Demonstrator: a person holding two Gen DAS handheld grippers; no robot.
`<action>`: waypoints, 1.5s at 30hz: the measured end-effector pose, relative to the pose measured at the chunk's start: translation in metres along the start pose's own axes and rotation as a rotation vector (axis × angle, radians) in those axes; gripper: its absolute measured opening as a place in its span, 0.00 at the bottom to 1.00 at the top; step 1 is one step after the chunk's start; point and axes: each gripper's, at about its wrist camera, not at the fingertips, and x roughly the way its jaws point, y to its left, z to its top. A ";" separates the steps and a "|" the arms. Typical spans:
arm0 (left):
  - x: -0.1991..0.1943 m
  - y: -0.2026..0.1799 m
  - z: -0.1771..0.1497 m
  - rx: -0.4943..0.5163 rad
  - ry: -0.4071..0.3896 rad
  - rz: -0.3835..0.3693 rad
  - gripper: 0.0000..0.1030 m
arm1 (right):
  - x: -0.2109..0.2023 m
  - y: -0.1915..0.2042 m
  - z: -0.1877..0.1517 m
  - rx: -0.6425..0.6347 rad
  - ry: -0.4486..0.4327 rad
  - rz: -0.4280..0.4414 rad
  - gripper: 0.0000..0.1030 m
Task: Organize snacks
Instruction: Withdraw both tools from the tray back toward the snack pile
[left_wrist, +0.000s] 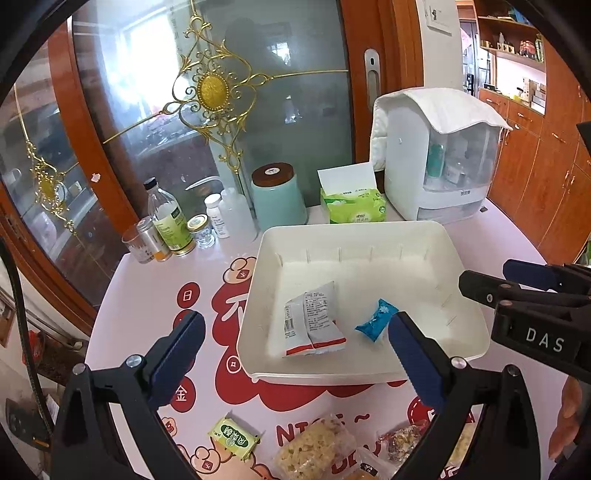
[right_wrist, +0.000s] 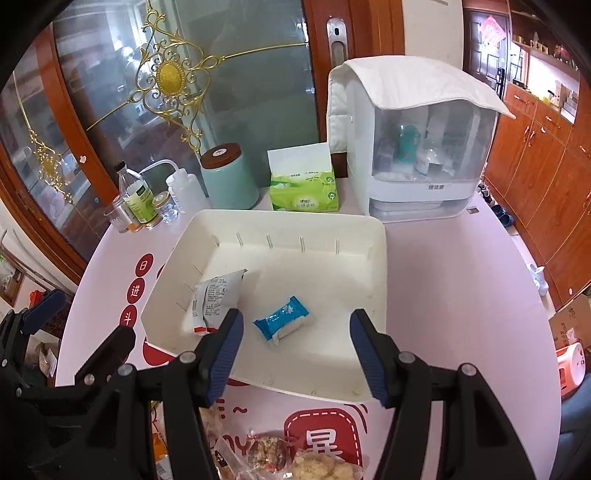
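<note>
A white tray (left_wrist: 369, 232) (right_wrist: 280, 221) sits on the pink table and holds a grey-white snack packet (left_wrist: 314, 321) (right_wrist: 212, 299) and a small blue candy packet (left_wrist: 376, 321) (right_wrist: 282, 319). My left gripper (left_wrist: 299, 332) hovers open over the tray's near rim, nothing between its blue pads. My right gripper (right_wrist: 295, 328) is open too, above the tray's near edge just this side of the blue packet, holding nothing. It also shows at the right of the left wrist view as a black right gripper (left_wrist: 517, 280). Loose snacks lie near me: a green packet (left_wrist: 234, 437), a rice-crisp bar (left_wrist: 314, 446) and a nut bar (right_wrist: 269, 452).
Behind the tray stand a teal canister (left_wrist: 279, 197), a green tissue pack (left_wrist: 351, 201), several small bottles (left_wrist: 173, 225) and a white covered appliance (left_wrist: 439, 158). A glass cabinet door rises behind them. The table's right edge drops to the floor by wooden cupboards (right_wrist: 535, 177).
</note>
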 end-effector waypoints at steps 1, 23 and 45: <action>-0.002 0.000 0.000 -0.002 0.001 0.000 0.96 | -0.002 0.000 0.000 0.001 -0.002 0.000 0.59; -0.080 -0.003 -0.015 -0.013 -0.036 0.018 0.96 | -0.077 0.010 -0.031 -0.108 -0.069 0.072 0.59; -0.170 0.013 -0.111 -0.064 -0.026 -0.030 0.96 | -0.150 0.033 -0.133 -0.299 -0.103 0.183 0.59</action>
